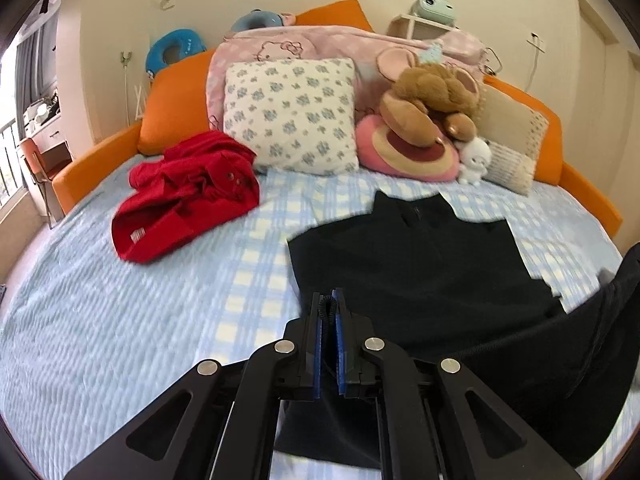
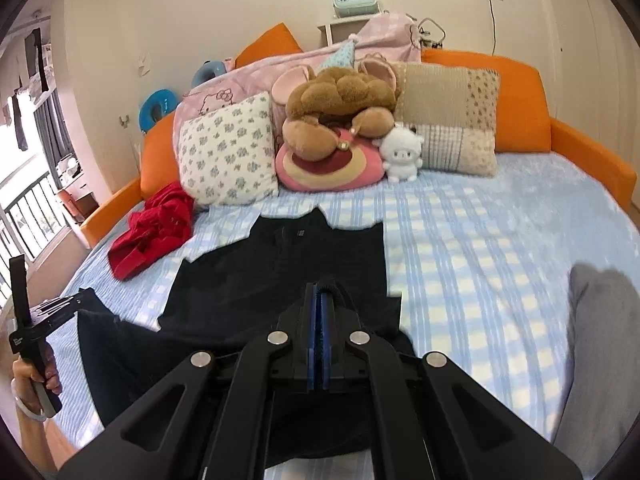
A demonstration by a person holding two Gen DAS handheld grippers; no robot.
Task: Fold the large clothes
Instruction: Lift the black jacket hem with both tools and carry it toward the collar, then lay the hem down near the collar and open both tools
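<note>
- Both grippers are clamped on the near hem of the black garment: left gripper has its jaws closed on a dark fabric edge, right gripper likewise, jaws closed on the hem.
- Garment location: middle of the bed, collar at the far end toward the pillows, far half flat on the blue checked sheet, near half lifted and draping from the two grips.
- Step in hand, as I read it: carrying the near hem over toward the collar for a crosswise fold.
- Keep both grips level with each other and matched in pace, else the fold line skews.
- Keep the hem taut between the grips; slack there will bunch up mid-fold.
- Lift just enough to clear the lower layer; dragging would rumple the flat half.
- Aim to land the hem edge parallel with the shoulders, just short of the collar.
- Lay it down before letting go; a drop from height will misalign the edges.
- Red garment sits crumpled at the far left, near the floral pillow, well apart from the path. Not an obstacle.
</note>
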